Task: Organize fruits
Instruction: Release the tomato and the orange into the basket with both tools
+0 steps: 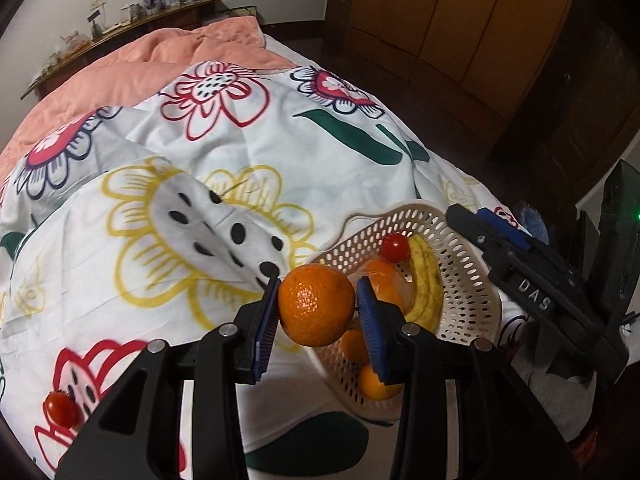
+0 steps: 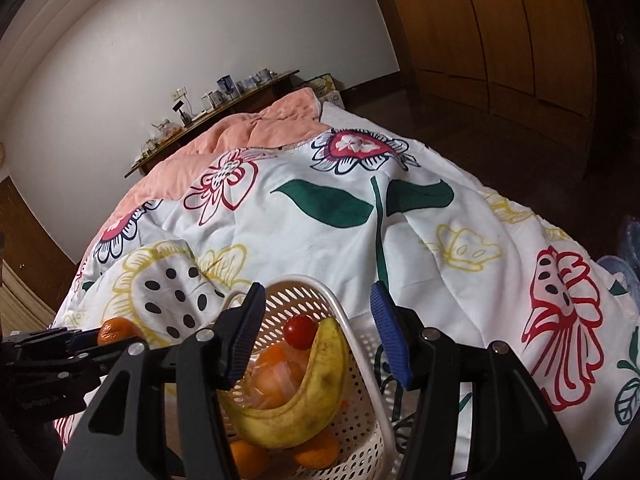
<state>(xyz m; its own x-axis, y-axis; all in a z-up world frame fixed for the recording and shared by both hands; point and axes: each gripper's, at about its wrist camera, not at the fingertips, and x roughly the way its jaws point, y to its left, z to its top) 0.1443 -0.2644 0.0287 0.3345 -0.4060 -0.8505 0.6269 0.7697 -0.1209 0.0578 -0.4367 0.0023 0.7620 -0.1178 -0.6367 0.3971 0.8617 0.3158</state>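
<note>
The left claw is clenched on an orange, carried just left of the basket for dropping in. The right claw stands released above the basket's banana, nothing between its pads. One tomato lies on the bed, near left.

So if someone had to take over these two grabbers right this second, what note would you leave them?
Left gripper: fingers shut on an orange, held beside the basket, not yet over it.
Right gripper: fingers open and empty, above the basket.
Already in the basket: a banana, a cherry tomato and several oranges, some in a clear bag.
Still left: drop the held orange in, then fetch the other cherry tomato lying on the flowered bedcover.
</note>
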